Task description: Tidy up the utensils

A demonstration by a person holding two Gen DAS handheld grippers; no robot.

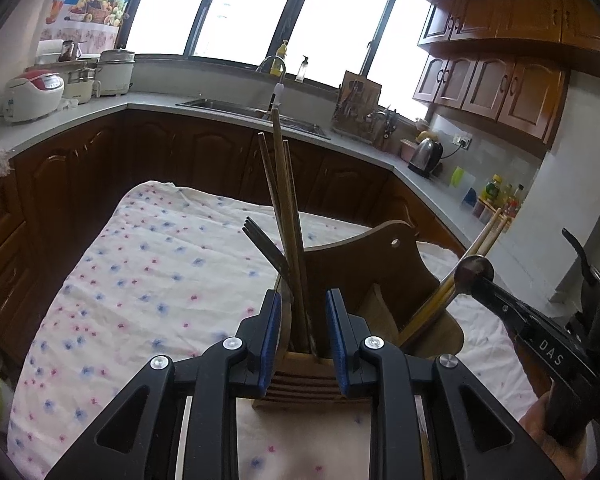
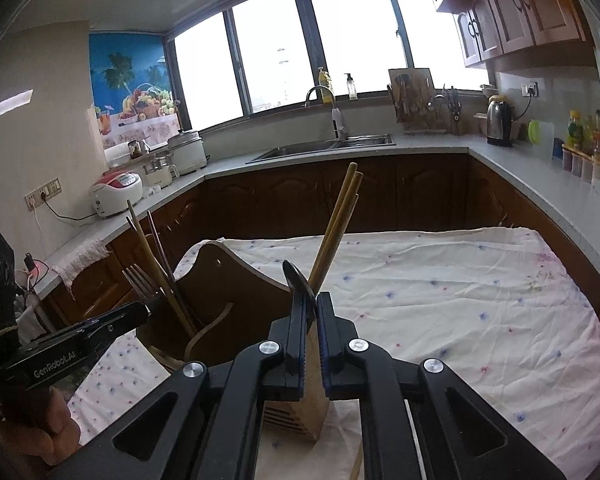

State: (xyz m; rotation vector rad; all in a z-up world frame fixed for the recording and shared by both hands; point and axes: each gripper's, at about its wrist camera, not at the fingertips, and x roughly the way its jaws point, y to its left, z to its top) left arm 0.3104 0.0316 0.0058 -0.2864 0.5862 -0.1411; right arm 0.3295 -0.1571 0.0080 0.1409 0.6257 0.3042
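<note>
Wooden holder (image 1: 364, 280) sits btwn left gripper (image 1: 303, 334)'s parted jaws w/o a grip, right gripper (image 2: 310, 334) level, clamped on spoon (image 2: 296, 280).

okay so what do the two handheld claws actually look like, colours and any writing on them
Both are matte black plastic, with angular linkage arms pinned by round silver screws. The left claw has ribbed blue pads lining its fingers; the right claw is built the same way. White lettering shows on their sides: "DAS" on the right one, "GenRobot.AI" on the left.
</note>
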